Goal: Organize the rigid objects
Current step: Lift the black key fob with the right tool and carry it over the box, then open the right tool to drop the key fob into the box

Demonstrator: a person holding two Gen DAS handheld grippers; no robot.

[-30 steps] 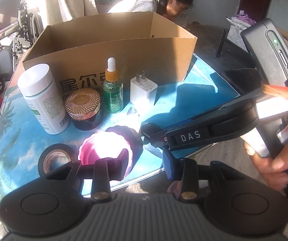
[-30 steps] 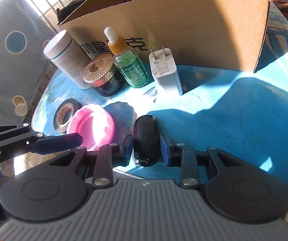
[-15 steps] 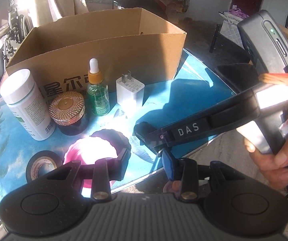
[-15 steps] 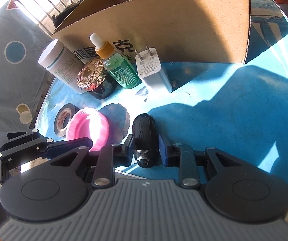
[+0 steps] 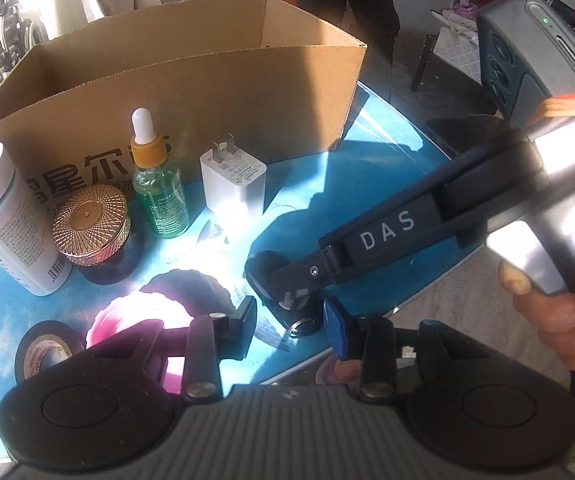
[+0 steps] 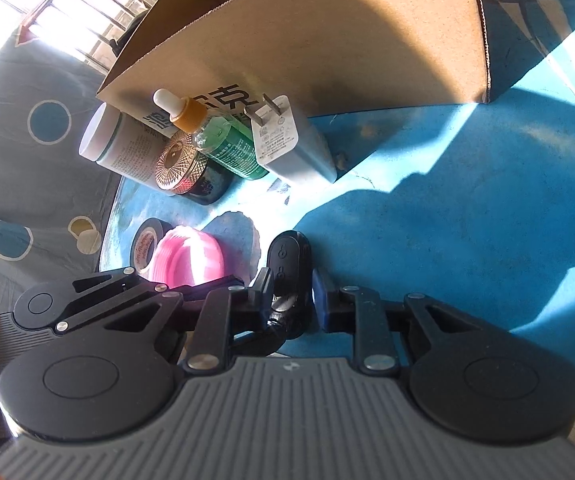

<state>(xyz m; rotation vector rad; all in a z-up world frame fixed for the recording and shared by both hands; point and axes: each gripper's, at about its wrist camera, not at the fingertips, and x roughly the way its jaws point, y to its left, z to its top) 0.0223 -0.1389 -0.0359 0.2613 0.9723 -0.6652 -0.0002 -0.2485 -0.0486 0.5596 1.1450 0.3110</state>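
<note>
A black key fob (image 6: 289, 272) sits between the fingers of my right gripper (image 6: 292, 292), which is shut on it just above the blue table (image 6: 447, 220). In the left wrist view the fob (image 5: 271, 280) shows under the right gripper's finger (image 5: 367, 240). My left gripper (image 5: 291, 320) is open and empty over the table's near edge, beside a pink lid (image 5: 135, 320). An open cardboard box (image 5: 191, 92) stands at the back.
In front of the box stand a white bottle (image 5: 3, 220), a gold-lidded jar (image 5: 91, 224), a green dropper bottle (image 5: 159, 184) and a white charger (image 5: 233, 184). A black tape roll (image 5: 43, 352) lies left of the pink lid.
My right gripper has closed on the key fob and tilted it up from the table. The left gripper has shifted right and stayed open.
</note>
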